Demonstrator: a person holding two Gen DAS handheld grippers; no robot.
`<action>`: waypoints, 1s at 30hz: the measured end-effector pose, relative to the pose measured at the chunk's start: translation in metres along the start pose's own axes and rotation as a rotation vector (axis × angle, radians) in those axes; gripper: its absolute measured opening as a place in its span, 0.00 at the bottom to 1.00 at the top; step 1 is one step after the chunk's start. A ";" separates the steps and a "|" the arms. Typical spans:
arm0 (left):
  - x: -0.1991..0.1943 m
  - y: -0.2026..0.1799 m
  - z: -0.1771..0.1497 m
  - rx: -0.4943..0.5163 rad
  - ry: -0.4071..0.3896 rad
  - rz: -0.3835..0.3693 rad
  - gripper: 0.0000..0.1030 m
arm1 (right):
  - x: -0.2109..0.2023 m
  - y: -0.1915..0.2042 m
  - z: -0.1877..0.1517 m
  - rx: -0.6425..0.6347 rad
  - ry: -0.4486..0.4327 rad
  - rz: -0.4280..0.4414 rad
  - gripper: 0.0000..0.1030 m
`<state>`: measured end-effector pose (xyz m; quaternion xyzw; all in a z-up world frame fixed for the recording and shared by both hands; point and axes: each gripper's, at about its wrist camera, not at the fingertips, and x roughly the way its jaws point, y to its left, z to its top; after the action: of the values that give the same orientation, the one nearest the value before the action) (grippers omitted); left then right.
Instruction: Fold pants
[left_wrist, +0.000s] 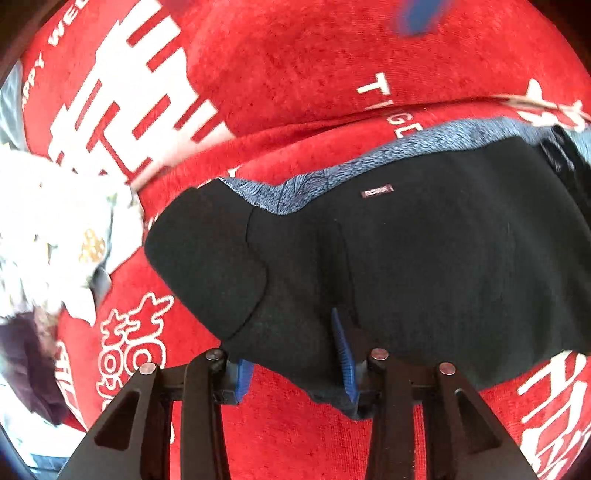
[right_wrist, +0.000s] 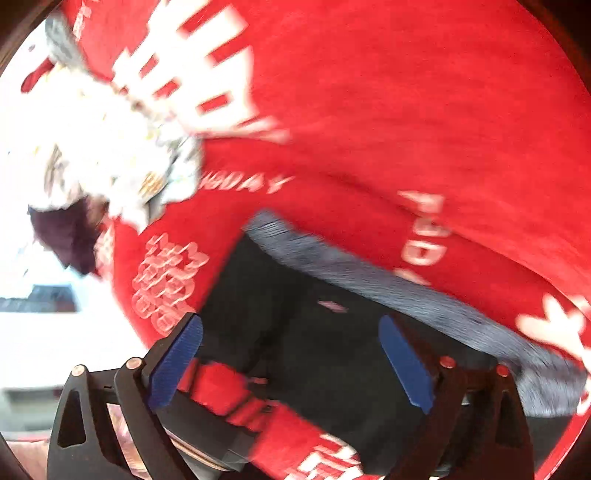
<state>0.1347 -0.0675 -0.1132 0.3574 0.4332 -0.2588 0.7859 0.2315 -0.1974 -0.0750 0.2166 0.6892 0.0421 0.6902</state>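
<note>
Folded black pants (left_wrist: 424, 266) with a blue-grey inner waistband and a small label lie on a red cloth. My left gripper (left_wrist: 295, 373) is right at their near edge. Its jaws stand apart, and the black fabric drapes over the blue pads (left_wrist: 345, 354) and between them. In the blurred right wrist view the same pants (right_wrist: 325, 332) lie just ahead. My right gripper (right_wrist: 291, 358) is open with its blue pads (right_wrist: 404, 363) wide apart and nothing between them. A blue blur that may be the right gripper (left_wrist: 417, 16) shows at the top of the left wrist view.
The red cloth (left_wrist: 314, 74) with white lettering covers the surface. A white patterned heap (left_wrist: 44, 229) and a dark purple garment (left_wrist: 33, 373) lie at the left edge. They also show in the right wrist view (right_wrist: 103, 147).
</note>
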 end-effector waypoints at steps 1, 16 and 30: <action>0.000 -0.003 0.000 0.007 -0.005 0.008 0.39 | 0.012 0.008 0.006 -0.012 0.042 0.014 0.88; -0.027 -0.021 0.013 0.120 -0.105 0.080 0.39 | 0.083 0.028 0.006 -0.060 0.253 0.032 0.18; -0.181 -0.117 0.093 0.204 -0.383 -0.030 0.39 | -0.135 -0.102 -0.119 0.109 -0.209 0.299 0.18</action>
<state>0.0080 -0.1948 0.0385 0.3727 0.2531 -0.3761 0.8097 0.0849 -0.3092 0.0197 0.3566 0.5752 0.0841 0.7314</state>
